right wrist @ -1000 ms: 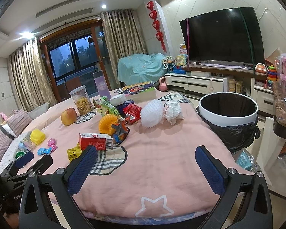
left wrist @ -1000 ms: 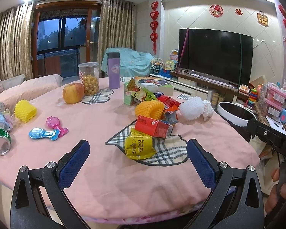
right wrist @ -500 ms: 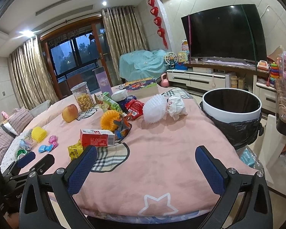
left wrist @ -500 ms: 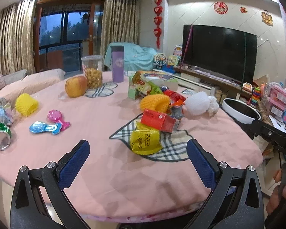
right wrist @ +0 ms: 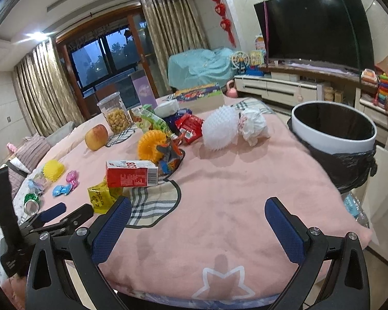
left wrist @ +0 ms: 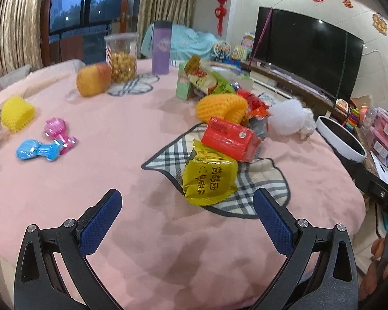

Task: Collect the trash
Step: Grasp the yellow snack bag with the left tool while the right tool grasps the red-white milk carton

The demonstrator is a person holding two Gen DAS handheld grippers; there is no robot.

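Claws: two, left (left wrist: 187, 206) and right (right wrist: 199, 213)
Foam nets: three, yellow (left wrist: 17, 113), orange (left wrist: 221, 106), white (right wrist: 219, 131)
Cartons: two, red (left wrist: 230, 138), green (left wrist: 185, 87)
Yellow packet: one (left wrist: 209, 180)
Apple: one (left wrist: 93, 79)
Jar: one (left wrist: 120, 57)
Bin: one (right wrist: 333, 126), at 2 o'clock
Plaid mats: two, near (left wrist: 258, 180), far (left wrist: 132, 87)

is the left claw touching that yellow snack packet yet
Apart. The left wrist view shows the left claw open, with bare pink tablecloth between its blue pads and the yellow snack packet, which lies just ahead on the plaid patch.
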